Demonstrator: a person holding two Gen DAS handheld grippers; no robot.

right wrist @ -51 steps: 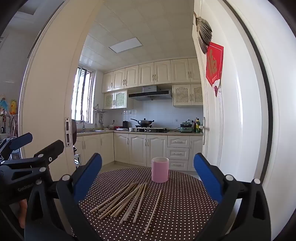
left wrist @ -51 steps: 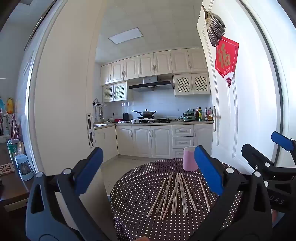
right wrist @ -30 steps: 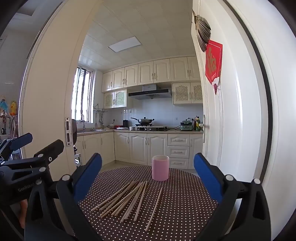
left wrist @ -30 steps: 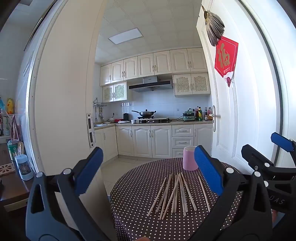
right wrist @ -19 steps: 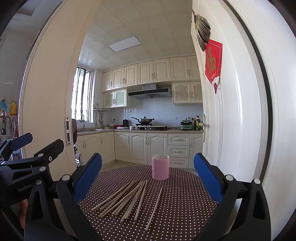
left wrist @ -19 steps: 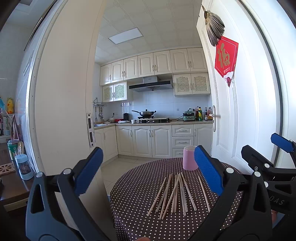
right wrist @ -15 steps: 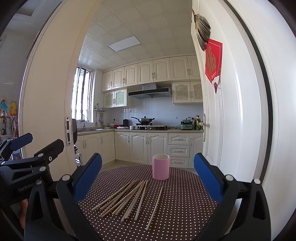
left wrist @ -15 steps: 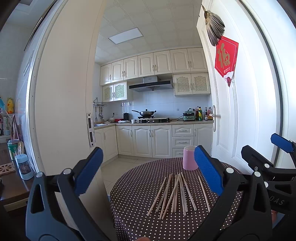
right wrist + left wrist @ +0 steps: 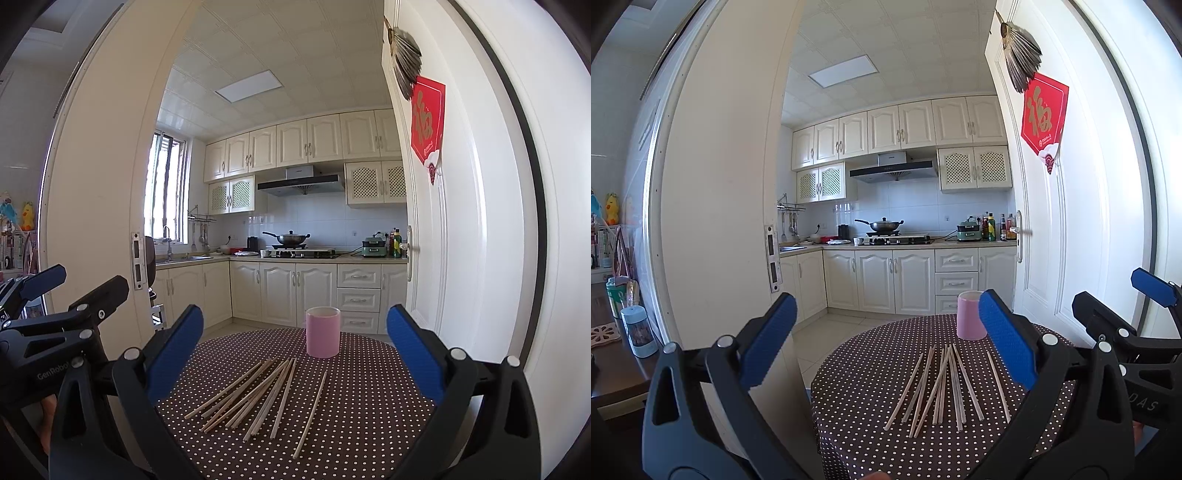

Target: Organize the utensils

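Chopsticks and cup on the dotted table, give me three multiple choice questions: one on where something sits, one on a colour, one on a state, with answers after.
1. Where is the cup relative to the chopsticks?
A. Beyond them, toward the kitchen
B. Nearer the cameras than them
C. On the floor

2. What colour is the cup?
A. Green
B. Pink
C. Black

3. What state are the chopsticks in?
A. Standing in the cup
B. Held in the right gripper
C. Lying loose on the table

Answers:
1. A, the cup stands at the far ends of the sticks, with the kitchen cabinets behind it.
2. B, its wall is plain pink in both views.
3. C, they lie fanned on the dotted cloth, and both the right gripper and the left gripper are open and hold nothing.
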